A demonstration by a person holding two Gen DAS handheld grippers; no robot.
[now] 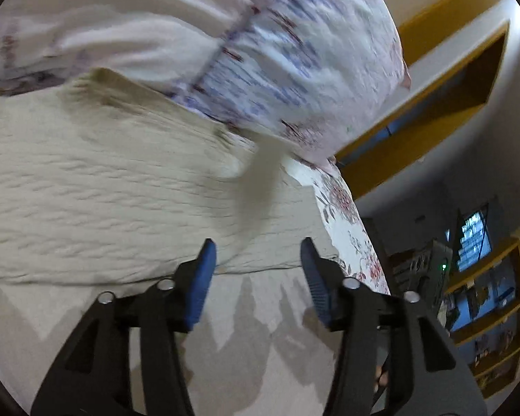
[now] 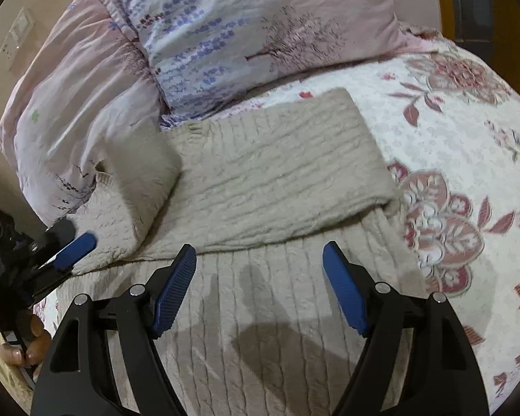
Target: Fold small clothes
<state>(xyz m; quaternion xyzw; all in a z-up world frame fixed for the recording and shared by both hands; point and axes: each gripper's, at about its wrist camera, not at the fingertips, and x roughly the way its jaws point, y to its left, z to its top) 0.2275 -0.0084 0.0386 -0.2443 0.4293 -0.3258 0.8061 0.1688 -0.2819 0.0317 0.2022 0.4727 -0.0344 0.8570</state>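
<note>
The bed [image 2: 468,111], under a floral cover, carries the beige knit garment [image 2: 277,173], partly folded, below the pillow [image 2: 260,27]. Left claw [image 1: 258,246] and right claw [image 2: 260,253]: fingers apart, holding nothing, above the garment.

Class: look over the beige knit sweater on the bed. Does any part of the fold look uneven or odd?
Yes. On the beige knit sweater, the left sleeve is folded in at a slant, its cuff edge lifted rather than flat. Both grippers are open above it.
</note>
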